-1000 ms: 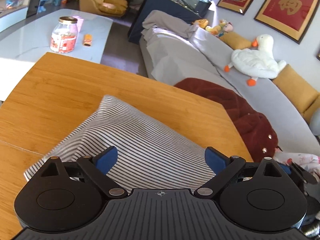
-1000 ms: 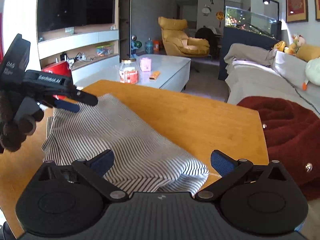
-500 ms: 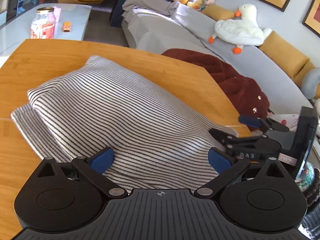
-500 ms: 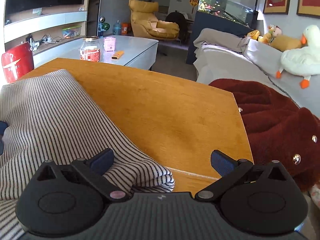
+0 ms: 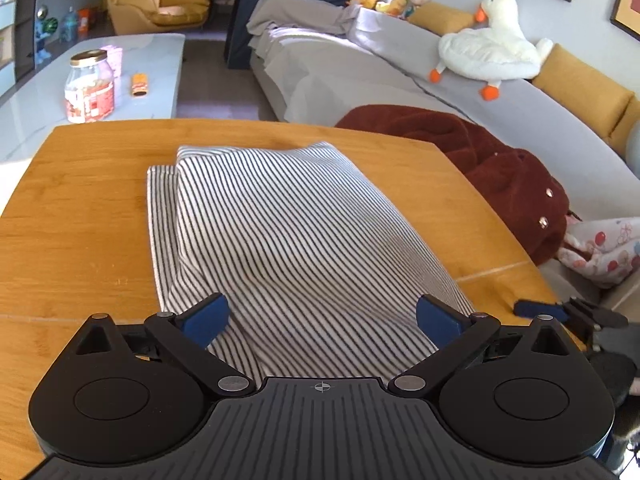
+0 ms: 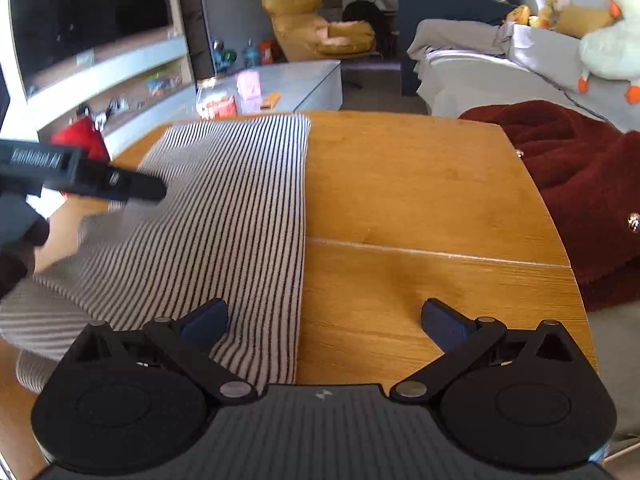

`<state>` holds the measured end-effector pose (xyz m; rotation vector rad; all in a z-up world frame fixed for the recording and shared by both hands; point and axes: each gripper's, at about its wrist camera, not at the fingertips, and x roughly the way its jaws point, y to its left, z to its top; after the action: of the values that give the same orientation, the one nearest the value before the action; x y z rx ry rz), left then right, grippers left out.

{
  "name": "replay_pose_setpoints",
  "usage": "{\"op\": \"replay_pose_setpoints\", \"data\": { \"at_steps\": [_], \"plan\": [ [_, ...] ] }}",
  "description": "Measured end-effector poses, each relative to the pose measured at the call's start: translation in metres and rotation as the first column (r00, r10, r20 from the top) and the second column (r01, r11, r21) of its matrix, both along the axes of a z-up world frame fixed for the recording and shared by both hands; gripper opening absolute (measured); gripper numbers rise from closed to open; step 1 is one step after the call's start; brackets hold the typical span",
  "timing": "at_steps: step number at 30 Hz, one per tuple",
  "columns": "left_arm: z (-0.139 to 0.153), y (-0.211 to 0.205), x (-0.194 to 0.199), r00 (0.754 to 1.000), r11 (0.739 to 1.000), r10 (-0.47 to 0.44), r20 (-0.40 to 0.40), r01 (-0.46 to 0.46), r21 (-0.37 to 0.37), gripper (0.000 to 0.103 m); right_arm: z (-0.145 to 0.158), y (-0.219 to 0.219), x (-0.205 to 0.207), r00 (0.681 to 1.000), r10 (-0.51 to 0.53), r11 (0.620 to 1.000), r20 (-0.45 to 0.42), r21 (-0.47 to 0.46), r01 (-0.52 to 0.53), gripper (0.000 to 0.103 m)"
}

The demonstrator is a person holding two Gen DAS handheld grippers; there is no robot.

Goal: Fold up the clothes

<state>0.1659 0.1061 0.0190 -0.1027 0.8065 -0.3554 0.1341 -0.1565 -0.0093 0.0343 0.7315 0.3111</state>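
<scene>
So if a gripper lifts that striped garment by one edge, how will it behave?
The striped garment would probably drape limply: it lies in soft folded layers with a rounded bulge. It looks like light knit, so likely easy to lift. A push across the smooth table would probably bunch it rather than slide it whole.

I see a wooden table (image 5: 100, 208). At 10 o'clock, 1 glass jar (image 5: 89, 87) sits on a white coffee table (image 5: 160, 52); at 2 o'clock, 1 plush duck (image 5: 486, 48) lies on a grey sofa (image 5: 520, 120), near a dark red blanket (image 5: 500, 168).
</scene>
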Motion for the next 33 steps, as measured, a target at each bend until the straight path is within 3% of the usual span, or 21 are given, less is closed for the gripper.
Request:
{"op": "replay_pose_setpoints", "data": {
  "at_steps": [8,10,12,16,18,22,23,25,27,30,33],
  "plan": [
    [-0.003,0.001,-0.048,0.999,0.994,-0.04,0.011,0.038,0.102,0.103,0.007,0.005,0.013,0.996,0.067,0.998,-0.054,-0.006,-0.067,0.103],
    [-0.004,0.004,-0.05,0.999,0.995,-0.033,0.0,0.033,0.095,0.103,0.019,0.002,0.018,0.997,0.077,0.995,-0.026,0.07,-0.075,0.103],
    [-0.006,0.007,-0.052,1.0,0.996,-0.025,-0.012,0.026,0.084,0.103,0.033,0.009,0.02,0.995,0.098,0.991,0.037,0.089,-0.101,0.103],
    [-0.009,0.012,-0.052,1.0,0.998,-0.006,-0.024,0.007,0.06,0.103,0.034,0.041,0.025,0.98,0.18,0.983,0.088,-0.041,-0.177,0.103],
    [-0.01,0.012,-0.052,1.0,0.998,-0.002,-0.023,0.003,0.06,0.103,0.016,0.059,0.025,0.975,0.213,0.963,0.056,-0.182,-0.2,0.103],
    [-0.01,0.012,-0.052,1.0,0.998,-0.007,-0.014,0.008,0.066,0.103,0.014,0.059,0.009,0.959,0.258,0.942,0.122,-0.251,-0.221,0.103],
    [-0.01,0.012,-0.052,1.0,0.998,-0.008,-0.012,0.009,0.067,0.103,0.02,0.057,0.003,0.954,0.264,0.942,0.139,-0.248,-0.225,0.102],
    [-0.01,0.012,-0.053,1.0,0.998,-0.01,-0.008,0.01,0.068,0.103,0.031,0.052,-0.008,0.945,0.278,0.942,0.172,-0.24,-0.234,0.075],
    [-0.01,0.012,-0.053,1.0,0.998,-0.009,-0.004,0.009,0.067,0.103,0.037,0.048,-0.016,0.943,0.297,0.942,0.147,-0.207,-0.264,0.066],
    [-0.01,0.013,-0.054,1.0,0.998,-0.009,-0.002,0.009,0.058,0.103,0.031,0.046,-0.026,0.945,0.318,0.932,0.081,-0.209,-0.296,0.066],
    [-0.011,0.013,-0.056,1.0,0.998,-0.007,0.002,0.006,0.062,0.103,0.022,0.046,-0.04,0.944,0.312,0.93,0.111,-0.238,-0.28,0.065]
  ]
}}
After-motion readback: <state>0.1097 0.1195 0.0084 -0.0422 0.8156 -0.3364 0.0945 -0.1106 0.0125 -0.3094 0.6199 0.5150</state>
